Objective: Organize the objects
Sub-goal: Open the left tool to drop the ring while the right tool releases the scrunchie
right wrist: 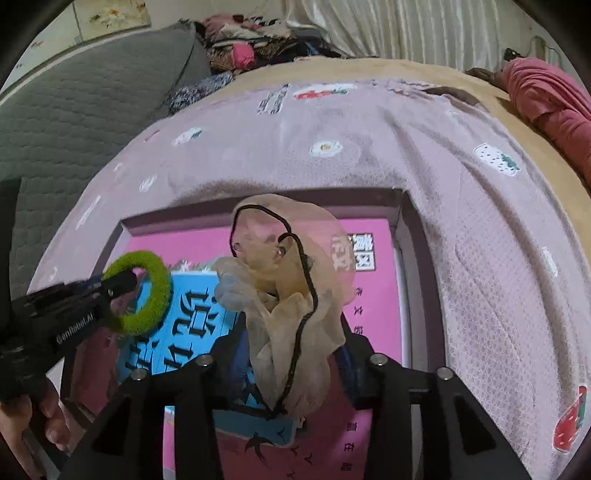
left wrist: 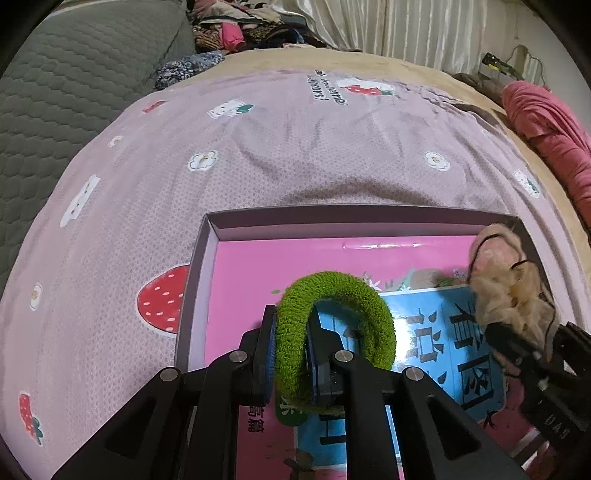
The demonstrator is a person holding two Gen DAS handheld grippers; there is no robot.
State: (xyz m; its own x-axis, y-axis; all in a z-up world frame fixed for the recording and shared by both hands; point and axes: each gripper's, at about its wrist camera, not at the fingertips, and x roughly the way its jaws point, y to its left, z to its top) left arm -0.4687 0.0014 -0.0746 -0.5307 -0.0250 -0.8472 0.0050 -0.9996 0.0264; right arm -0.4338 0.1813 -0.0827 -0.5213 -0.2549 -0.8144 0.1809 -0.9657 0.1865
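Note:
A fluffy green hair ring (left wrist: 343, 295) stands upright over the open box (left wrist: 207, 236). My left gripper (left wrist: 291, 325) is shut on the ring's near side. The box has a pink and blue printed floor. The right wrist view shows the same ring (right wrist: 155, 299) at the left gripper (right wrist: 122, 282). A sheer beige scrunchie (right wrist: 280, 258) with a black cord sits between the fingers of my right gripper (right wrist: 293, 350). Those fingers stand apart and the fabric lies loosely between them, over the box (right wrist: 402, 258). The left wrist view shows this scrunchie (left wrist: 506, 280) at the right gripper (left wrist: 532, 332).
The box lies on a pink strawberry-print cloth (left wrist: 295, 155) spread over a bed. A grey quilted cushion (left wrist: 74, 92) is at the left, a red garment (left wrist: 546, 122) at the right, and piled clothes (left wrist: 236, 33) at the back. A person's hand (right wrist: 22, 424) holds the left gripper.

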